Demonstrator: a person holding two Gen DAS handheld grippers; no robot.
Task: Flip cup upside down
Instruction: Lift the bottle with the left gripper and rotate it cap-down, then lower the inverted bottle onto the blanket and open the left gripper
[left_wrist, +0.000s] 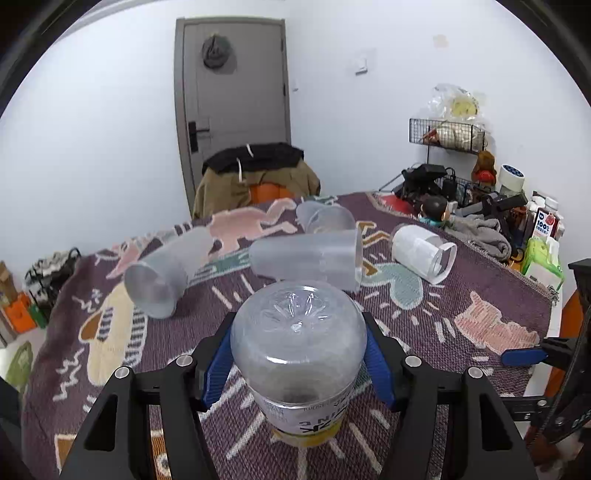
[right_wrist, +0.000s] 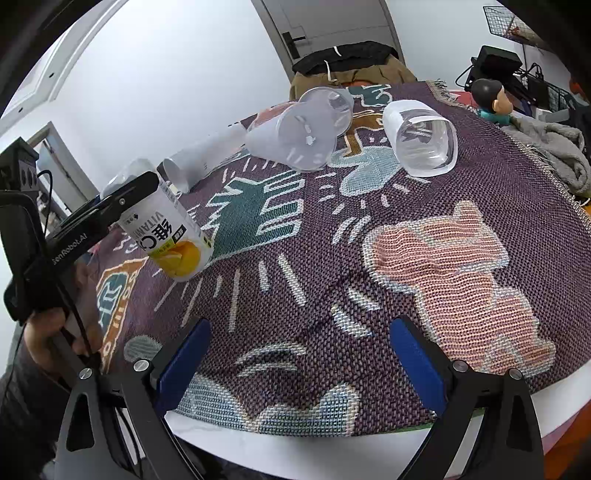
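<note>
**Labelled cup held base-up in the left gripper**

The clear plastic cup with the yellow orange-print label (left_wrist: 299, 354) sits clamped between the blue pads of the left gripper (left_wrist: 299, 354), its moulded base pointing up and away from the camera, its labelled end down near the woven purple patterned cloth (right_wrist: 332, 236). Its long axis stands close to upright, tilted slightly. I judge it light, thin-walled and easy to dent, with a slick surface, so a hold across the mid-body, as now, suits it best. Farther off, three frosted translucent tumblers (left_wrist: 306, 258) and a white-sleeved clear cup (left_wrist: 421, 254) lie on their sides. The right gripper (right_wrist: 299, 363) hovers over the near cloth, jaws wide apart and holding nothing.
</note>
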